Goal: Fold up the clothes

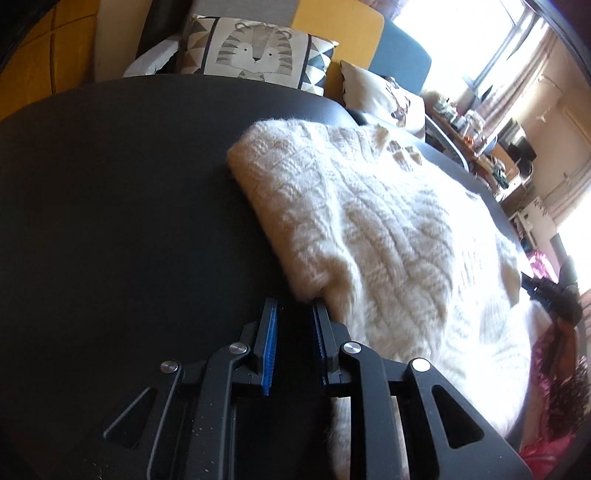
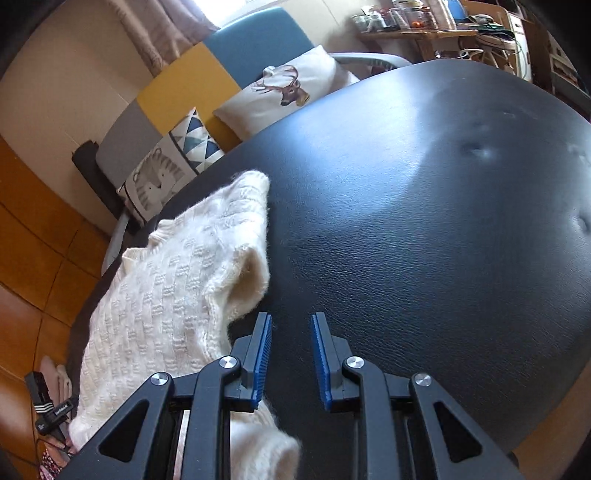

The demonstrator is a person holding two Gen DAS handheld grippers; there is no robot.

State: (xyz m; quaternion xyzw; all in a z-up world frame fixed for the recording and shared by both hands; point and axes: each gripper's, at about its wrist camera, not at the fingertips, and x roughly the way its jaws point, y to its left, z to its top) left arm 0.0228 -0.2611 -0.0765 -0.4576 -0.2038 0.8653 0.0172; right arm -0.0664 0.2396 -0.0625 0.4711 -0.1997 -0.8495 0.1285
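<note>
A cream cable-knit sweater [image 1: 388,236] lies on a black leather table [image 1: 110,203]. In the left wrist view it fills the right half, with a folded edge running toward the gripper. My left gripper [image 1: 295,310] is open and empty, its right finger touching the sweater's near edge. In the right wrist view the sweater [image 2: 177,280] lies at the left on the black table [image 2: 424,221], with a sleeve opening facing right. My right gripper [image 2: 291,325] is open and empty, just right of that sleeve opening, over bare table.
A sofa with a tiger cushion [image 1: 255,51] and a deer cushion [image 2: 284,92] stands behind the table. A cluttered wooden desk [image 2: 417,22] is at the far right. Pink clothing [image 1: 546,387] lies off the table's edge. A small black device [image 2: 48,406] lies on the wooden floor.
</note>
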